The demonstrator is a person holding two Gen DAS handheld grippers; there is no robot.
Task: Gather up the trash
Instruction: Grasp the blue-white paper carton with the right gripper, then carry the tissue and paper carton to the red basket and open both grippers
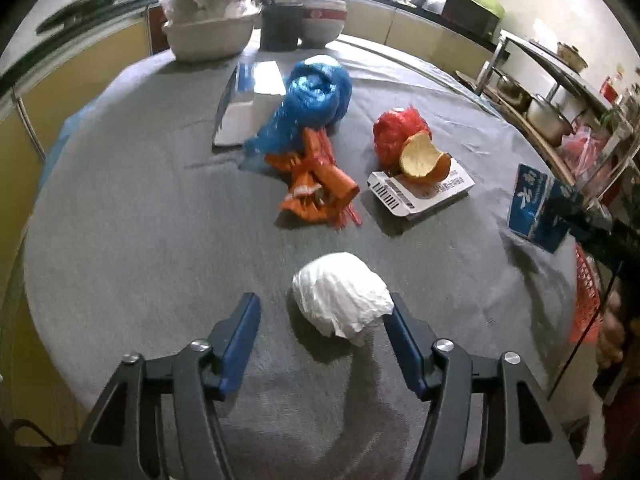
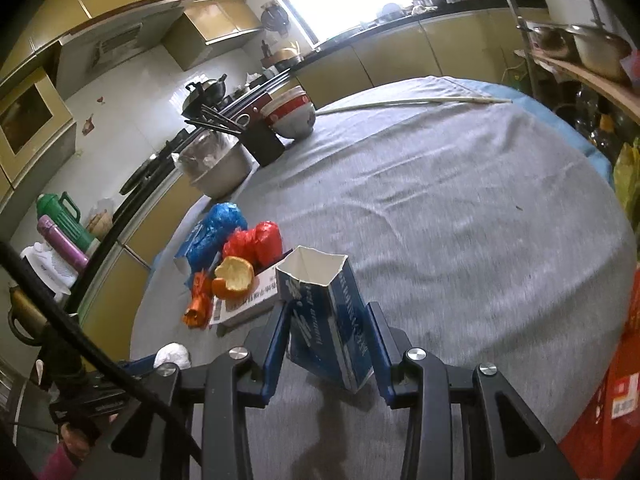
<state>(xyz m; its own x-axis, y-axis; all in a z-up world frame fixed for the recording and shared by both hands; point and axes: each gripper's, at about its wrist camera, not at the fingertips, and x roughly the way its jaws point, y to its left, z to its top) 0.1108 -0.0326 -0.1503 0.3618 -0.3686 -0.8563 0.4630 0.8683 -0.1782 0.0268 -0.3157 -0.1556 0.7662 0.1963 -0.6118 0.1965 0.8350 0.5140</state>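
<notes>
A crumpled white tissue [image 1: 340,296] lies on the grey tablecloth [image 1: 140,240], between the blue pads of my left gripper [image 1: 323,298]. The gripper is open: the tissue sits against the right pad, and a wide gap separates it from the left pad. My right gripper [image 2: 327,308] is shut on an opened blue-and-white carton [image 2: 328,320], held just above the cloth with a shadow beneath it. In the left wrist view the carton [image 1: 532,208] shows at the right edge of the table. The tissue [image 2: 172,354] also appears at lower left in the right wrist view.
Beyond the tissue lie an orange wrapper [image 1: 316,184], a blue plastic bag [image 1: 316,96], a red plastic bag [image 1: 396,128], an orange peel [image 1: 424,156] on a flattened barcode box [image 1: 420,196], and a white box [image 1: 248,108]. Bowls [image 1: 208,36] stand at the back. A red basket [image 1: 586,296] hangs off the right edge.
</notes>
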